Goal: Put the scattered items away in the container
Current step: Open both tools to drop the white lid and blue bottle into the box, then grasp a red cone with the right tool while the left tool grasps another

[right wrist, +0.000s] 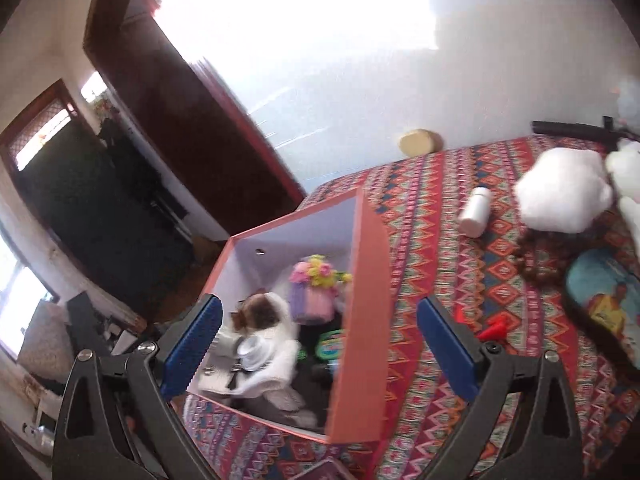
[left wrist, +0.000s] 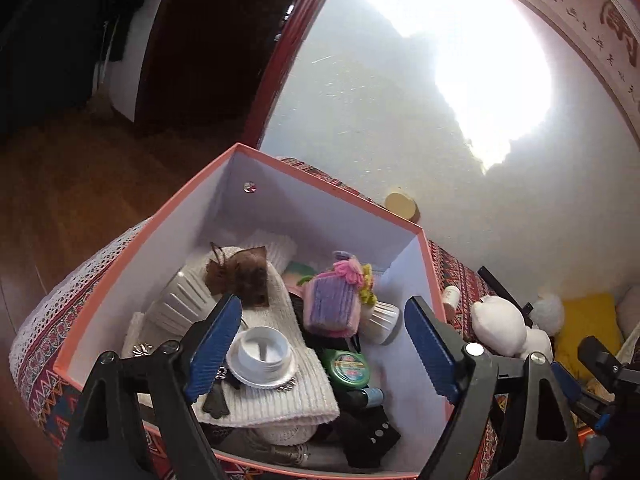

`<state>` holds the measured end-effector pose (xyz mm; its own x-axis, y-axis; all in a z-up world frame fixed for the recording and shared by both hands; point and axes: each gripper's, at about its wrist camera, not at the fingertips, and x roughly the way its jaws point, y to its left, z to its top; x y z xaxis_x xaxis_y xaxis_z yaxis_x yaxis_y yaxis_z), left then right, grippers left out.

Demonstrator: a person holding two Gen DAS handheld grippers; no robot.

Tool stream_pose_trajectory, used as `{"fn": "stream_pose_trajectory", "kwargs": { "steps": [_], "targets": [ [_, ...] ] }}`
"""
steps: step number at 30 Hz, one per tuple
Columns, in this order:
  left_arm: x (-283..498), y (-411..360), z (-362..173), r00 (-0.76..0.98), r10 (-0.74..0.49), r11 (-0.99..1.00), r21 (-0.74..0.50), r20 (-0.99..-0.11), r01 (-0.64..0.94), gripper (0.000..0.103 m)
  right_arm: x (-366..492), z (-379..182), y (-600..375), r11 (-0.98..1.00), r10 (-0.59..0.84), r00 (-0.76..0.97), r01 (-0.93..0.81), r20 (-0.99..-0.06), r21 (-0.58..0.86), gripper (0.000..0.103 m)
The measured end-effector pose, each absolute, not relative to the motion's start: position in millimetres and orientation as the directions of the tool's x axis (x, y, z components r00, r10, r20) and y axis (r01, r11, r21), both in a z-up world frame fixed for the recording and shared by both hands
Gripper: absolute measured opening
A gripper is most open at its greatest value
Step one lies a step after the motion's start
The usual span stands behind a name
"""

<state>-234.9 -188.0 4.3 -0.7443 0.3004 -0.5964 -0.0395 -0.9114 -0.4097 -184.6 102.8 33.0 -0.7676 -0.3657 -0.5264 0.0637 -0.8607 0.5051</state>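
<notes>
Orange-rimmed and white inside, the box [left wrist: 236, 216] sits on the patterned bedspread [right wrist: 440, 240] and is already well filled: a white knit cloth [left wrist: 280, 392], a white round lid [left wrist: 262, 354], a pink and purple knitted piece [left wrist: 330, 304], a green tin [left wrist: 346, 364] and a brown pouch [left wrist: 244, 276] lie heaped together. We hold the left tongs [left wrist: 316, 352] above that heap with the jaws wide apart and nothing between them; the right tongs [right wrist: 320, 352] hang over the box's near wall, likewise spread and empty. By our reckoning the tidying is not finished, since a white bottle [right wrist: 476, 214], a small red piece [right wrist: 496, 330], a white plush toy [right wrist: 560, 196], a round picture-faced item [right wrist: 608, 300] and a yellow round thing [right wrist: 420, 142] near the wall remain out on the bed. The main risk we see is the pile itself: the lid rests loosely on the cloth, so another thing dropped on top could tip it or roll out. The tall box wall stands between the right tongs and the heap, and clipping it on a reach could shove the light box across the soft bedspread. The bottle lies on its side and may roll away if nudged; the plush toy is bulky for a box this full.
</notes>
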Motion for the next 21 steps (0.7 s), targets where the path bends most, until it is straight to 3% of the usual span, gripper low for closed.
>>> {"fn": "stream_pose_trajectory", "kwargs": {
  "steps": [6,11,19,20,21],
  "targets": [
    [-218,-112,15,-0.705,0.333,-0.938,-0.296,-0.626,-0.180,0.084,-187,-15,157,-0.864,-0.306,-0.730,-0.057,-0.612,0.500,0.097],
    [-214,-60,20,-0.659,0.371,-0.929,-0.262,-0.655,-0.263,0.084,-201,-67,163,-0.943,-0.202,-0.661,-0.068,-0.723,0.326,0.093],
    [-227,-32,16,-0.637,0.353,-0.936,-0.244,-0.686,-0.255,0.084,-249,-129,138,-0.993,-0.116,-0.557,0.097,-0.822,0.074,0.087],
    [-229,-30,14,-0.634,0.349,-0.937,-0.241,-0.690,-0.253,0.084,-256,-137,134,-0.993,-0.085,-0.545,0.113,-0.834,0.027,0.085],
    [-231,-28,12,-0.631,0.345,-0.938,-0.236,-0.695,-0.252,0.084,-260,-142,131,-0.992,-0.064,-0.539,0.129,-0.840,-0.007,0.072]
  ]
}}
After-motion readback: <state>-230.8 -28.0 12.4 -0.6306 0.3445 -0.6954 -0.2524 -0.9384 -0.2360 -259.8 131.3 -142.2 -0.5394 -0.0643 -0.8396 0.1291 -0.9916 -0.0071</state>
